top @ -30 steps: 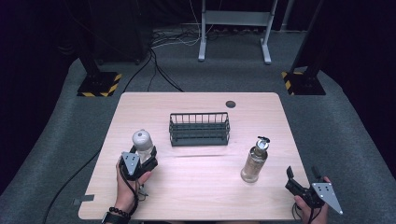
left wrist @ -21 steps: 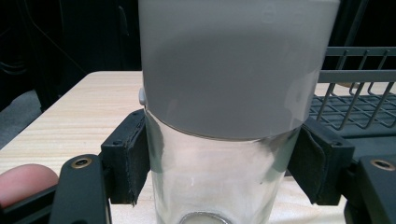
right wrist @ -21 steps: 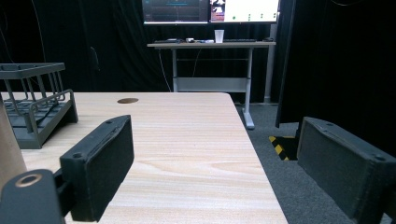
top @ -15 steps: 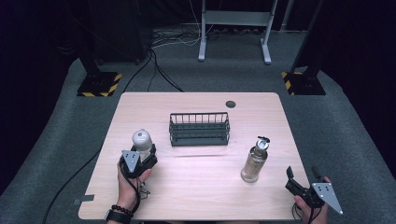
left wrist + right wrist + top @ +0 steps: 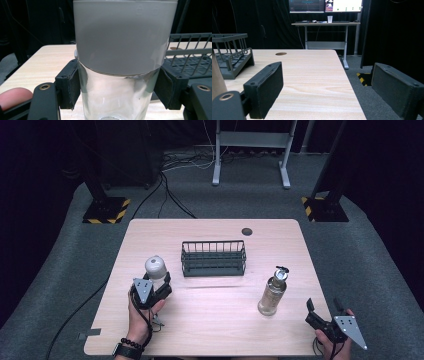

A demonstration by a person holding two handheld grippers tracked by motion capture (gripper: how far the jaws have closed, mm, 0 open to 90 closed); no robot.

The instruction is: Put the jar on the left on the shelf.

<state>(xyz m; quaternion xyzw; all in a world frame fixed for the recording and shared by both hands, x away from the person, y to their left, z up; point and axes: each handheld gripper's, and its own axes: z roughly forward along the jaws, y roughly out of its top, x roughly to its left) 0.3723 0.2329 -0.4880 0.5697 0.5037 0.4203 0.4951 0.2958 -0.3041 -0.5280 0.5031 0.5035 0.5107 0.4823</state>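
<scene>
I am holding the left gripper (image 5: 159, 287) at the near left part of the table (image 5: 220, 330), and its jaws have just been closing in on the glass jar (image 5: 155, 270) with the grey lid; the pads (image 5: 75, 85) are now pressing on both sides of the clear glass just under the lid. The jar is standing upright, to the left of the wire basket (image 5: 213, 258). I am keeping the right gripper (image 5: 325, 312) at the near right corner, its jaws standing apart with nothing between them, near the amber bottle (image 5: 272, 292)
</scene>
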